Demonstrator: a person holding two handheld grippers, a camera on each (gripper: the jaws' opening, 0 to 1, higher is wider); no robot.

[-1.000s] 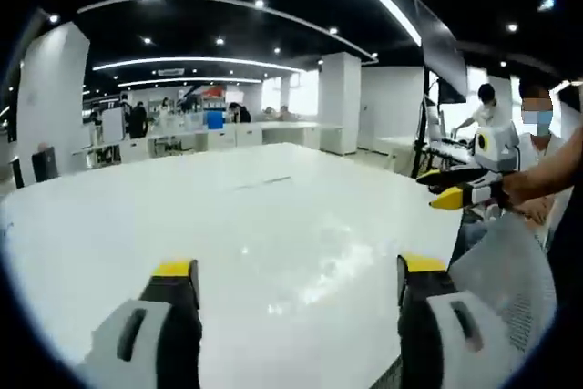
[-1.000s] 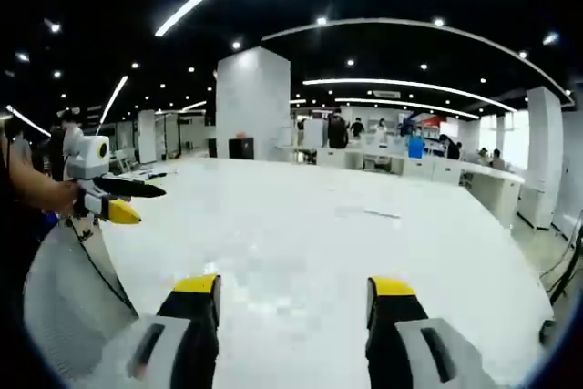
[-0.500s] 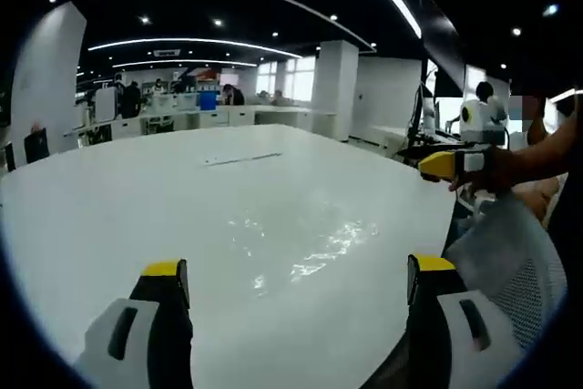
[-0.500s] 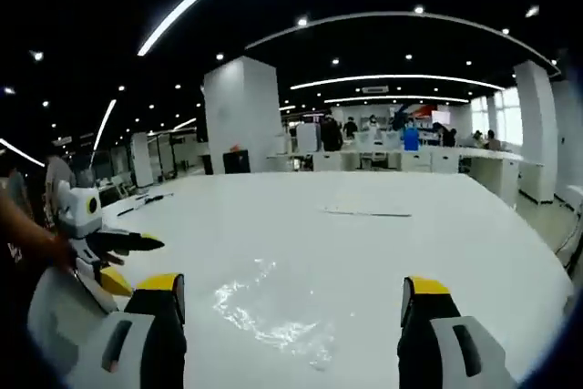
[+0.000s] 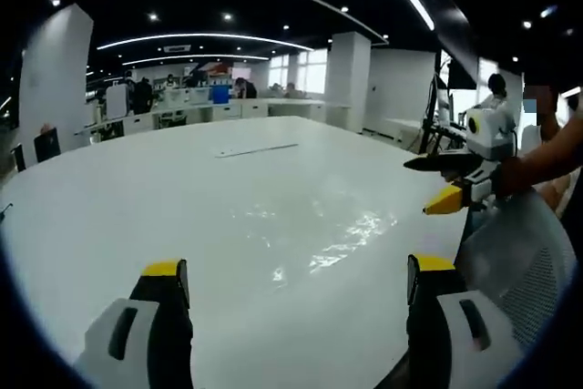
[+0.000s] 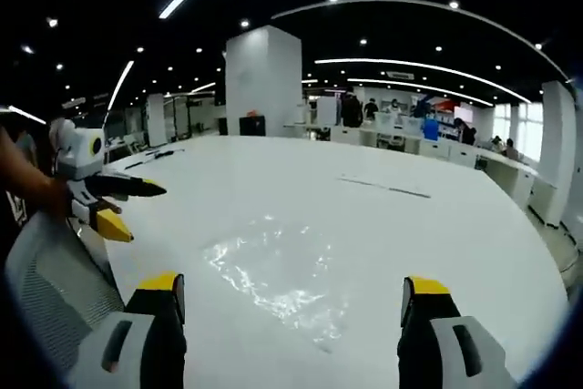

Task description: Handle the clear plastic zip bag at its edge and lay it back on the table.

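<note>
White table (image 6: pixel 474 252) bears zip bag (image 6: pixel 278 271) flat, lengthwise away.

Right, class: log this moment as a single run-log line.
bag: clear zip bag flat on white table | left gripper: open, empty | right gripper: open, empty, bag ahead | stage: pre-grasp

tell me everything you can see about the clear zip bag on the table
The clear plastic zip bag lies flat on the white table, ahead of the right gripper's open jaws. It looks thin, see-through and crinkled, its wrinkles catching the ceiling lights; in the left gripper view it shows as a glinting patch. It looks empty. Nothing but the table touches it; its zip edge is hard to make out.
</note>
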